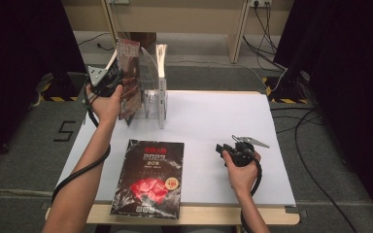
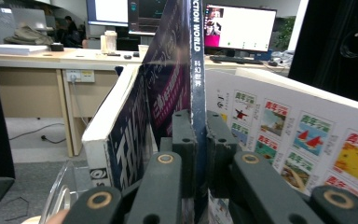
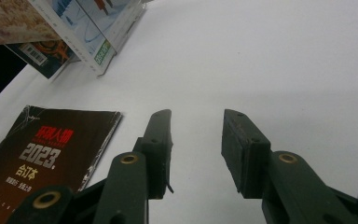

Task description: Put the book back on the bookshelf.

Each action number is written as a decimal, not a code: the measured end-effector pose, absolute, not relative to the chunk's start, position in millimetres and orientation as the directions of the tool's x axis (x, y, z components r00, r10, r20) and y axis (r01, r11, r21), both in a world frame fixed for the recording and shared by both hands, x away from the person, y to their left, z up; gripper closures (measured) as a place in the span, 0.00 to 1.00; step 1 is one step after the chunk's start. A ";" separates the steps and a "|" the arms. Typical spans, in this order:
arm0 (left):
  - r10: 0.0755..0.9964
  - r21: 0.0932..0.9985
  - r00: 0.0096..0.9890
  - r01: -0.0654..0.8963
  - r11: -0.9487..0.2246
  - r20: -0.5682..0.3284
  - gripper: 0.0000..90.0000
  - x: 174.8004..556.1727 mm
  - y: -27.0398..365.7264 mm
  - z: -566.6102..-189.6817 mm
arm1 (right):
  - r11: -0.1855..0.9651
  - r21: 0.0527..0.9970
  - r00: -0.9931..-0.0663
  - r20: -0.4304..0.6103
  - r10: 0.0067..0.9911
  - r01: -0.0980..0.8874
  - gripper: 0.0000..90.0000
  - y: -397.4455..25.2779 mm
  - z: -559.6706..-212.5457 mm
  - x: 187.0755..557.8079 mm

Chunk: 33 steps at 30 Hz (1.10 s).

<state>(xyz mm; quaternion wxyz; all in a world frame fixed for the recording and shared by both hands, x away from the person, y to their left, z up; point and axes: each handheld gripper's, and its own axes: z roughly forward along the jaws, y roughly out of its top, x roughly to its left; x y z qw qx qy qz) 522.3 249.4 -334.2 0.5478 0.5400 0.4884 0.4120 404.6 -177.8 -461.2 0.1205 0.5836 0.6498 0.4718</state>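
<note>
My left gripper [image 1: 118, 80] is raised at the table's back left and shut on the dark blue spine of an upright magazine [image 1: 128, 73] standing in a clear rack [image 1: 149, 85]. In the left gripper view the jaws [image 2: 199, 128] pinch that spine [image 2: 196, 70]; a thick book [image 2: 121, 135] stands on one side and a white cover with coloured pictures [image 2: 298, 135] on the other. My right gripper [image 1: 220, 148] rests low over the white table [image 1: 213, 116], open and holding nothing [image 3: 196, 126]. A black magazine [image 1: 150, 177] lies flat at the front; its corner [image 3: 46, 149] shows left of the right jaws.
A tall white book [image 1: 161, 90] stands at the rack's right end, and the rack's books [image 3: 88, 32] lean at the upper left of the right gripper view. Bare white tabletop spreads between the rack and the right gripper. Cables run over the floor on the right [image 1: 311, 145].
</note>
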 end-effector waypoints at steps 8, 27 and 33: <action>0.983 0.996 0.169 0.052 0.071 -0.079 0.93 529.4 247.0 -346.8 | -0.116 0.754 -0.293 0.386 0.875 0.647 0.70 -178.0 -464.2 405.6; 0.989 0.997 0.147 0.071 0.009 -0.019 0.93 505.0 250.3 -365.7 | -0.110 0.747 -0.296 0.388 0.872 0.656 0.70 -176.5 -466.0 404.7; 0.990 0.994 0.144 0.110 -0.007 -0.009 0.92 483.3 253.6 -371.5 | -0.116 0.747 -0.294 0.392 0.872 0.655 0.70 -176.5 -465.6 403.5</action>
